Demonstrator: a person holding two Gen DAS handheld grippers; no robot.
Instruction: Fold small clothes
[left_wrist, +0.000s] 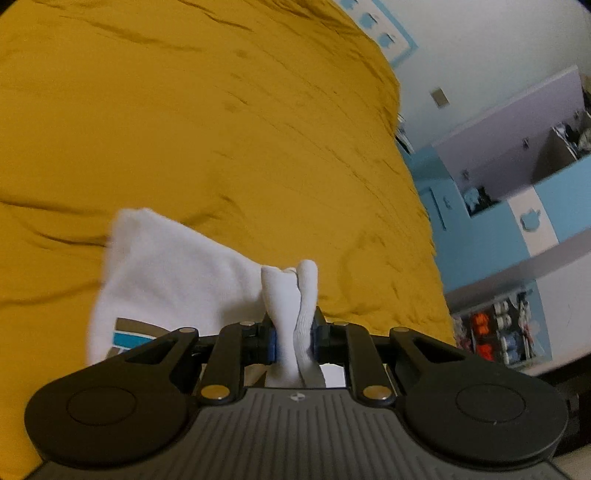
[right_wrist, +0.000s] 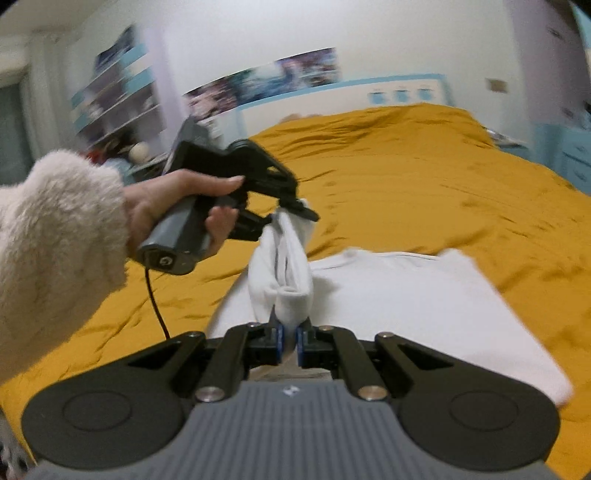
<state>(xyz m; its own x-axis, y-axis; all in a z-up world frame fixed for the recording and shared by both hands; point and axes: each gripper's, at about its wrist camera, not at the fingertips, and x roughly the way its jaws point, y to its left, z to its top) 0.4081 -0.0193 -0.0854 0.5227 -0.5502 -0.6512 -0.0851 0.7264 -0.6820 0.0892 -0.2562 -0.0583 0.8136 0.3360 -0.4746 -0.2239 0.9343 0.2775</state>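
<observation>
My right gripper (right_wrist: 290, 345) was clamped on one end of a white sock (right_wrist: 284, 266); my left gripper (left_wrist: 293, 341) pinched the other end, sock lifted between them over the yellow bedspread (right_wrist: 424, 184). Folded white shirt (right_wrist: 424, 295) lay at 3 o'clock of it. To fold cleanly I judged: keep both ends level, taut, meet them together.

The left wrist view looks forward and downward, close over the mustard-yellow quilted bed (left_wrist: 221, 147), toward blue-and-white shelves (left_wrist: 517, 221). The right wrist view faces along the bed toward its far headboard wall. Both share the bed and a white knitted sock (left_wrist: 291, 295).
</observation>
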